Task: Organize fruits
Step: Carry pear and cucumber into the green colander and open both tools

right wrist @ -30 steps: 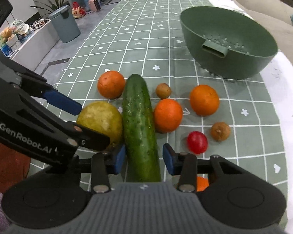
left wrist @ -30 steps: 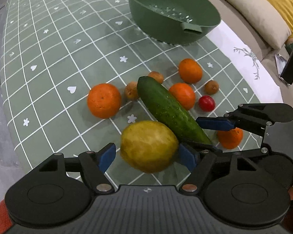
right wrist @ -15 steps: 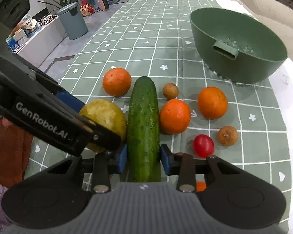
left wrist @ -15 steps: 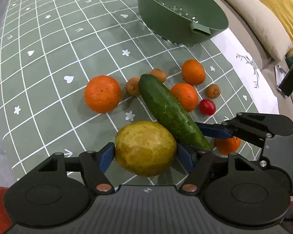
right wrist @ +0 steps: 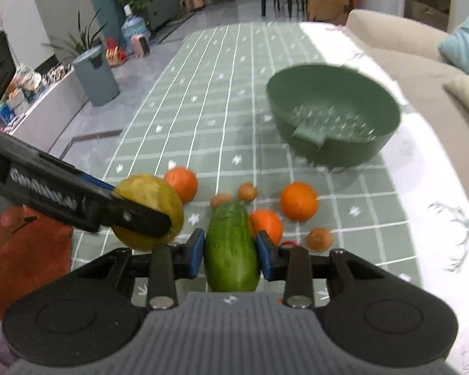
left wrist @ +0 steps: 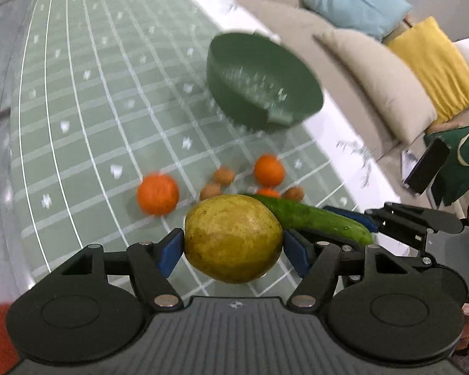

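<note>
In the left wrist view, a large orange point(left wrist: 158, 193) sits on the green checked tablecloth point(left wrist: 87, 118) at about 10 o'clock from the held fruit. At centre, the left gripper point(left wrist: 233, 248) is closed on a big yellow-green fruit point(left wrist: 233, 238), its blue pads point(left wrist: 171, 251) pressed to both sides; the fruit is raised above the cloth. Behind it, around 12 o'clock, lie small brown fruits point(left wrist: 223, 175) and a smaller orange point(left wrist: 269, 170), blurred, and further back the green colander bowl point(left wrist: 262, 84) stands near the cloth's edge. At 3 o'clock the cucumber point(left wrist: 309, 217) stretches toward the right gripper point(left wrist: 367, 223), whose black arm enters from the right edge. In the right wrist view, the left gripper's black arm crosses from 9 o'clock, carrying the yellow-green fruit point(right wrist: 159, 200) beside an orange point(right wrist: 181, 184). At centre, the right gripper point(right wrist: 231, 254) clamps the cucumber point(right wrist: 231, 247) between its blue pads point(right wrist: 195, 256), holding it near one end with the rest pointing away from the camera. At 2 o'clock from it rest two more oranges point(right wrist: 298, 201) and a brown fruit point(right wrist: 319, 239) on the cloth, and a sliver of a red fruit point(right wrist: 287, 243) shows behind the right finger. The colander bowl point(right wrist: 337, 137) stands at 1 o'clock, with the beige sofa point(right wrist: 400, 47) beyond.
</note>
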Tool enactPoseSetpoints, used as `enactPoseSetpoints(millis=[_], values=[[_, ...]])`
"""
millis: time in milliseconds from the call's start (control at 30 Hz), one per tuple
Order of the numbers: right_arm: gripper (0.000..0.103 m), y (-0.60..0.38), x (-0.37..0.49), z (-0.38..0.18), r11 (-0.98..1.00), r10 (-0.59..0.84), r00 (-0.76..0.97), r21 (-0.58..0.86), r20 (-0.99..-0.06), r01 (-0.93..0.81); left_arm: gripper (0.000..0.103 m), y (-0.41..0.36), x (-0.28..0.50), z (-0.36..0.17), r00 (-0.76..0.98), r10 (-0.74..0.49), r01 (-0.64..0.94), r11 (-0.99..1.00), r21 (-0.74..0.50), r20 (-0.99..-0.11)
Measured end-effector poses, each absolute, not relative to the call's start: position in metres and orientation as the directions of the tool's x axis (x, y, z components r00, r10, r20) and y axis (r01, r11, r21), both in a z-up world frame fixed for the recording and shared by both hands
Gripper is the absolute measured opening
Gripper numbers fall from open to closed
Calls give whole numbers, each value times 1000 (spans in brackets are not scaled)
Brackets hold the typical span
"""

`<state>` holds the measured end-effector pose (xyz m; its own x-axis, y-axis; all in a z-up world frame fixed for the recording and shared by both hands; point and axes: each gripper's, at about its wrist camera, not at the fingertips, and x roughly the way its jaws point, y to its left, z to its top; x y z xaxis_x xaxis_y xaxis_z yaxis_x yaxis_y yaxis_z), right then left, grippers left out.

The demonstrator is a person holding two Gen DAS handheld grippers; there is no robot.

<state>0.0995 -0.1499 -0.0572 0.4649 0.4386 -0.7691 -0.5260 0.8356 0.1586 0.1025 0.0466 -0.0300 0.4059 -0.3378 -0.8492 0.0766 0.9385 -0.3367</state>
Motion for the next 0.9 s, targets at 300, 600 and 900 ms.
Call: enactPoseSetpoints(millis=[300, 600, 900], values=[[32, -184, 131, -12, 873, 426, 517, 188, -743, -449, 80, 34, 150, 24, 481, -324, 167, 946, -277, -815], [32, -206, 202, 24, 895, 413, 578, 198, -704, -399, 80, 13, 211, 24, 469, -299, 241, 948, -206, -831], [32, -200, 316, -18, 917, 368, 446, 239, -816, -319, 80, -19, 274, -14, 410, -258, 399, 913, -82, -875]])
